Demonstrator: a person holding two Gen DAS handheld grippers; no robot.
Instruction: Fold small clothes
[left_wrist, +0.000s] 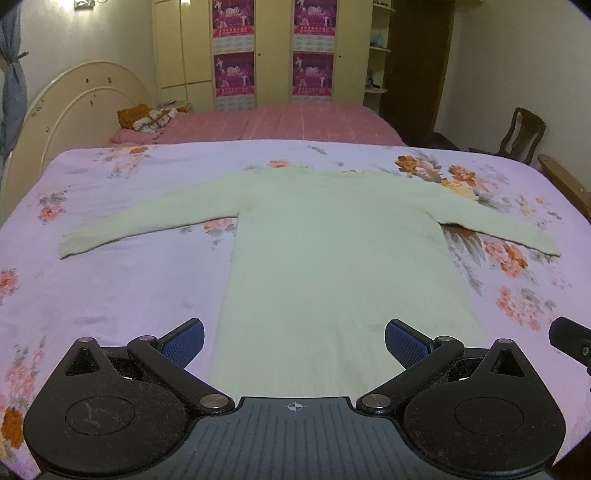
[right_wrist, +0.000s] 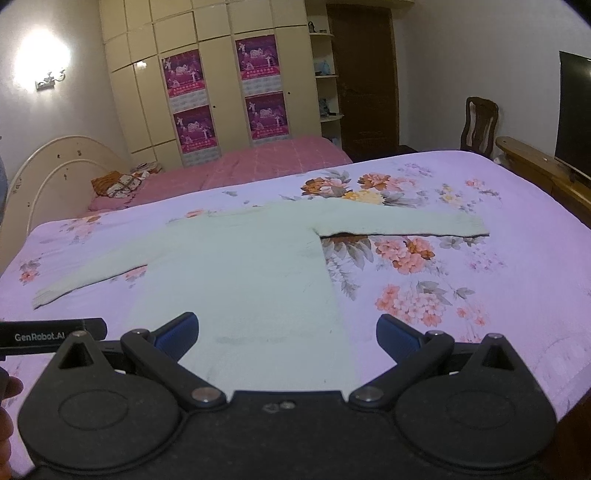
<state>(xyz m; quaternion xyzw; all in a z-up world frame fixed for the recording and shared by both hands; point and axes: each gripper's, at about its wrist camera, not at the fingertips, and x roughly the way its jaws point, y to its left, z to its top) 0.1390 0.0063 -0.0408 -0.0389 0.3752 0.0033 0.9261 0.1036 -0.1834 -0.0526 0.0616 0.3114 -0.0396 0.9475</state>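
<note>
- One pale green sweater (left_wrist: 332, 251) lies flat on a bed cover (left_wrist: 110, 288) of lilac colour with flower prints, both sleeves spread out to the sides and the neck pointing away from the cameras.
- Behind this bed stands a second bed with a pink blanket (left_wrist: 280, 122), a cream headboard (left_wrist: 70, 107) at its left end and a patterned pillow (left_wrist: 147, 118) near it.
- Along the far wall there is a cream wardrobe (right_wrist: 221, 44) with four purple posters (right_wrist: 262, 57) on its doors, then open shelves and a dark door (right_wrist: 364, 74).
- A wooden chair (right_wrist: 478, 125) stands at the right, and in the right wrist view a dark screen (right_wrist: 574, 114) is above a wooden frame at the edge of the bed.
- The left gripper (left_wrist: 294, 341) is released, its jaws wide apart above the bottom hem of the sweater, holding nothing.
- The right gripper (right_wrist: 287, 334) is also released, with its blue pads (right_wrist: 177, 334) spread over the lower right part of the sweater, empty.
- The cover is bare on both sides of the sweater, with wide room to the right edge of the bed and to the left.
- The hem of the sweater is hidden under the grippers, so I cannot tell if they touch it.
</note>
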